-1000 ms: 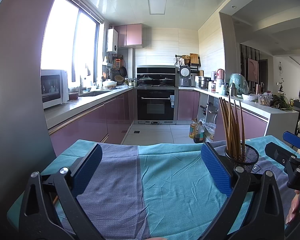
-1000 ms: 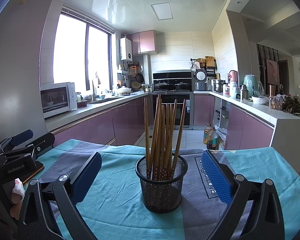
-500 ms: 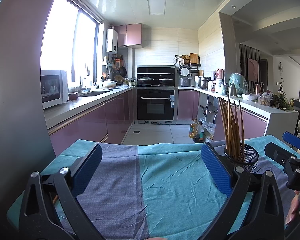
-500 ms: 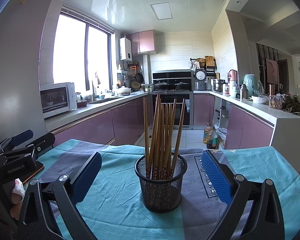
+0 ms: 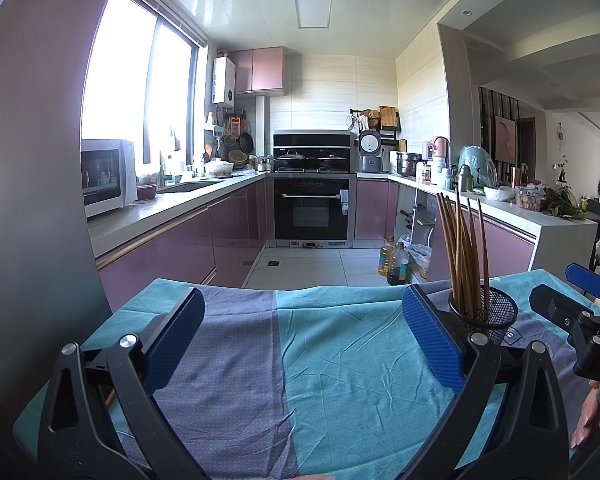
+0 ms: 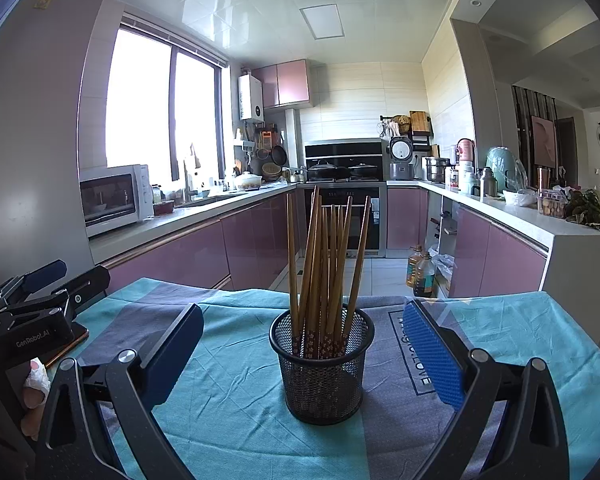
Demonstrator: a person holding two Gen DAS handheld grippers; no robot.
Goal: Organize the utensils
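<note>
A black mesh holder (image 6: 322, 364) stands upright on the teal and grey cloth (image 6: 228, 384), with several brown chopsticks (image 6: 326, 256) standing in it. My right gripper (image 6: 302, 346) is open and empty, its blue pads (image 6: 430, 354) on either side of the holder, not touching it. My left gripper (image 5: 300, 336) is open and empty over bare cloth (image 5: 340, 360). In the left wrist view the holder (image 5: 488, 312) and its chopsticks (image 5: 462, 248) are just right of the right pad (image 5: 432, 338).
The cloth-covered table ends at a far edge (image 6: 260, 294) with kitchen floor beyond. The other gripper shows at the left (image 6: 32, 312) in the right wrist view and at the right (image 5: 580, 312) in the left wrist view. A thin brown object (image 6: 66, 346) lies under the left gripper.
</note>
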